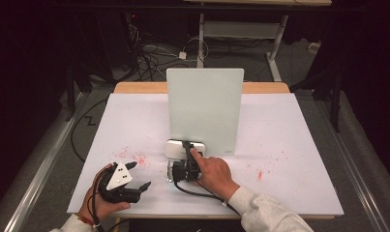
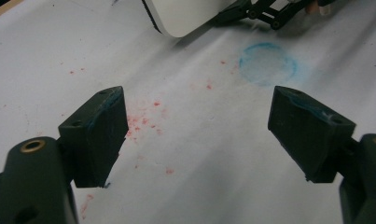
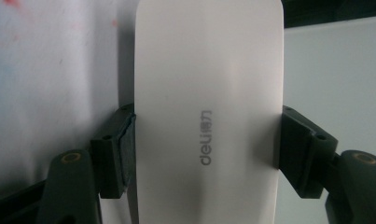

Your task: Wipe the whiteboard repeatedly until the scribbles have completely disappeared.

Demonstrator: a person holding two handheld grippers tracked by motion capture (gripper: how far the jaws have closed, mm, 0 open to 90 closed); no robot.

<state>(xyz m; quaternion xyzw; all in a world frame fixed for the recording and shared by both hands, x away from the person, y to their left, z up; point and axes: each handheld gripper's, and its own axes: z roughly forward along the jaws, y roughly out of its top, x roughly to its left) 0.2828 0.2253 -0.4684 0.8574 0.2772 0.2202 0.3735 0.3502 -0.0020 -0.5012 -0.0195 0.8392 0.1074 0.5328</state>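
Note:
A white rounded block printed "deli" lies on the table at the foot of an upright pale board. My right gripper reaches onto it from the near side, with a finger of the person's hand stretched along its top. In the right gripper view the white block sits between both jaws, which press its two long sides; the right gripper is shut on it. My left gripper rests low near the front left edge. Its jaws stand wide apart over bare paper, so the left gripper is open.
White paper covers the table, speckled with red marks. A blue ring stain lies ahead of the left gripper. The upright board blocks the table's middle. Cables and a desk frame lie on the floor beyond the far edge.

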